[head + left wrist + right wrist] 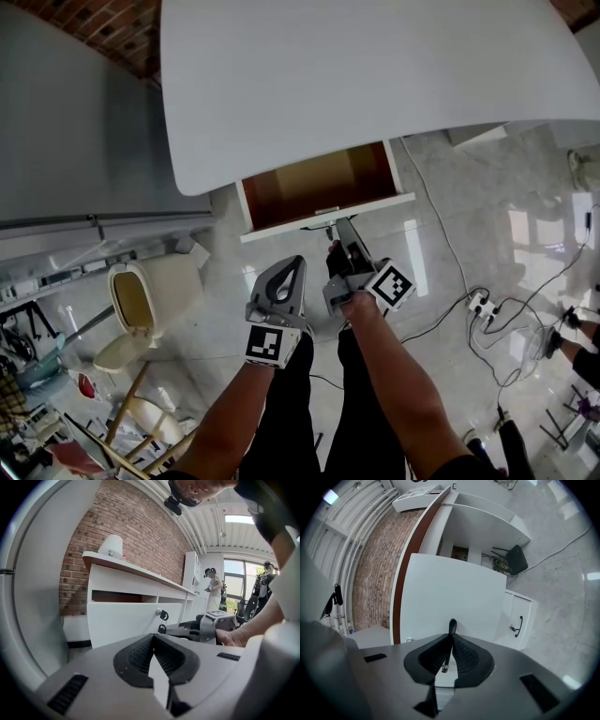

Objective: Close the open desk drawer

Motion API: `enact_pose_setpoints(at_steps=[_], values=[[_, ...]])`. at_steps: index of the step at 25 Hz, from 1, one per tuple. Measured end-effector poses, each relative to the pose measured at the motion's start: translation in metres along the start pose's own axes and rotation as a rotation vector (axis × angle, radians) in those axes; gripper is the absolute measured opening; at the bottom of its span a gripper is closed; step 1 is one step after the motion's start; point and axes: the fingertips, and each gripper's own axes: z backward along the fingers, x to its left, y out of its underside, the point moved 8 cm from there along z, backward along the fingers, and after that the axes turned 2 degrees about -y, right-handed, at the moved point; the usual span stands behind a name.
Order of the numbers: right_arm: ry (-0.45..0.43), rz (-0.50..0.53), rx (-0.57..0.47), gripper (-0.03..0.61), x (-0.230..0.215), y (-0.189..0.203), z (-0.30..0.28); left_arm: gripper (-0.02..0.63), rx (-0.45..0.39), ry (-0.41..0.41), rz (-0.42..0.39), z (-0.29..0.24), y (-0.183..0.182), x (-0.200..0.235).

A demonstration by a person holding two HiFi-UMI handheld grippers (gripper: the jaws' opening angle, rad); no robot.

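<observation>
Your right tongs (451,638) are clamped on a thin, black-headed key (452,626) at the white front of the drawer (319,187). The drawer stands pulled out from under the white tabletop (356,75), its brown inside showing. Your left tongs (153,638) are pressed together with nothing between them, just beside the right ones and short of the drawer front.

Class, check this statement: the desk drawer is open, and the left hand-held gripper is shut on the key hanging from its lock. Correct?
Not quite: the right hand-held gripper is the one shut on the key, as the right gripper view shows. The left hand-held gripper is shut on nothing. The drawer is open.
</observation>
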Motion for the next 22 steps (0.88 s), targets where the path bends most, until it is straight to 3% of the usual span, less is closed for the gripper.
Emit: enact_pose_setpoints(at_steps=[6, 11, 22], values=[[-0.001, -0.008, -0.008, 0.041, 0.003, 0.0, 0.0, 0.008, 0.02, -0.026, -0.011, 0.001, 0.003, 0.003], [-0.007, -0.078, -0.04, 0.039, 0.005, 0.001, -0.001, 0.008, 0.024, -0.056, -0.01, -0.002, 0.004, 0.003], [-0.007, -0.059, -0.015, 0.038, 0.002, -0.009, -0.009, 0.008, 0.027, -0.09, -0.011, -0.014, -0.001, 0.009]])
